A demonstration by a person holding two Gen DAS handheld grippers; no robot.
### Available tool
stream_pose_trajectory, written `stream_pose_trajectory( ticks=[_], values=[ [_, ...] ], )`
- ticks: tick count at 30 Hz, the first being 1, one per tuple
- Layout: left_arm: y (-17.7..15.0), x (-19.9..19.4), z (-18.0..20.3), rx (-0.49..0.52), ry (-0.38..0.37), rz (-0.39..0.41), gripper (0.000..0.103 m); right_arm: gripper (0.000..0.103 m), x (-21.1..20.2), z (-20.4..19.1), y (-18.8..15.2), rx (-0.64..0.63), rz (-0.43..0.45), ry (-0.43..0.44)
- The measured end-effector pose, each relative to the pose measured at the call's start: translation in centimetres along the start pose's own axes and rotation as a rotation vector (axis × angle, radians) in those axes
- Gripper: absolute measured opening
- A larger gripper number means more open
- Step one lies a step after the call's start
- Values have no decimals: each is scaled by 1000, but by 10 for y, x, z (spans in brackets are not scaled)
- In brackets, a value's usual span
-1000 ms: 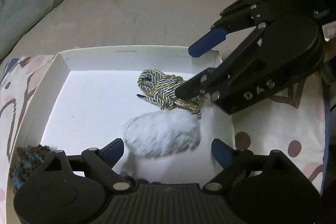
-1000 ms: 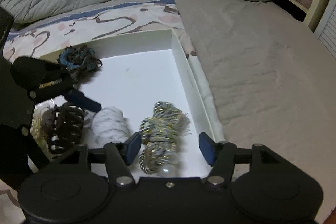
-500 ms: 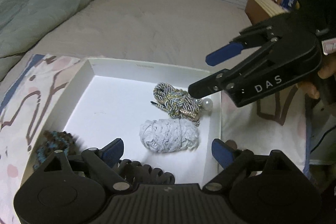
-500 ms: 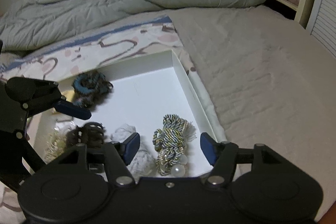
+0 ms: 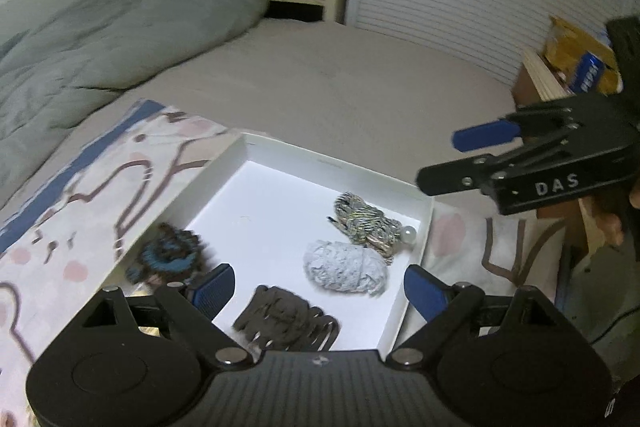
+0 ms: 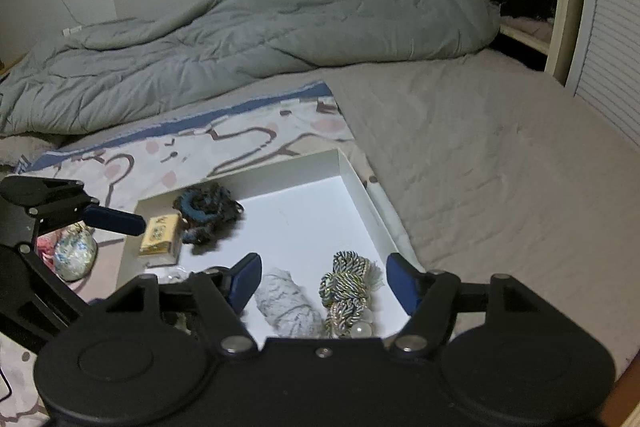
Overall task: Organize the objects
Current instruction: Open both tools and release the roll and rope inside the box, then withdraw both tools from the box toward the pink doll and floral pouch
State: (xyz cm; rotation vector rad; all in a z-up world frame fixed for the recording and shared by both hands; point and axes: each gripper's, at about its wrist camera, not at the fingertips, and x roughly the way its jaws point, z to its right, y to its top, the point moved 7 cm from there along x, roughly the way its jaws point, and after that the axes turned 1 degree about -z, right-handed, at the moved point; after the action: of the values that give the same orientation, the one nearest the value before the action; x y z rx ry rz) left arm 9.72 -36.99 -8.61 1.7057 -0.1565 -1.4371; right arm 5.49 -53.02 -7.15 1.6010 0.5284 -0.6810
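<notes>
Bed (image 6: 500, 163): grey duvet (image 6: 240, 39), patterned cloth (image 6: 200, 151) under white box (image 5: 426, 227); both hand-held grippers spread, empty.

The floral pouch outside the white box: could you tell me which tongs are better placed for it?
Left, probably: the open left tongs hang beside the floral pouch; the right tongs are across the white box.

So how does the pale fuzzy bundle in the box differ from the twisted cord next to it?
The pale fuzzy bundle is a plain whitish, soft oval lump; the twisted cord is shiny gold-and-blue rope, knotted, with pearl beads at one end. The bundle looks bulkier, the cord longer and thinner. Both lie loose, side by side, inside the white box.
</notes>
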Motion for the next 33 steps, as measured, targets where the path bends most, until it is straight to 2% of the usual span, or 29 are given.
stream_pose_trajectory(
  ticks=[6, 18, 26, 33],
  values=[
    [-6, -32, -10, -62, 74, 36, 95, 74, -19, -15, 4, -9, 30, 7],
    [-26, -82, -30, -211, 167, 102, 99, 85, -50, -33, -3, -17, 69, -41],
    [-45, -100, -40, -303, 214, 118, 102, 91, -63, -41, -13, -11, 75, -52],
    [-61, -106, -45, -344, 237, 120, 103, 98, -72, -51, -24, -7, 78, -52]
  ],
)
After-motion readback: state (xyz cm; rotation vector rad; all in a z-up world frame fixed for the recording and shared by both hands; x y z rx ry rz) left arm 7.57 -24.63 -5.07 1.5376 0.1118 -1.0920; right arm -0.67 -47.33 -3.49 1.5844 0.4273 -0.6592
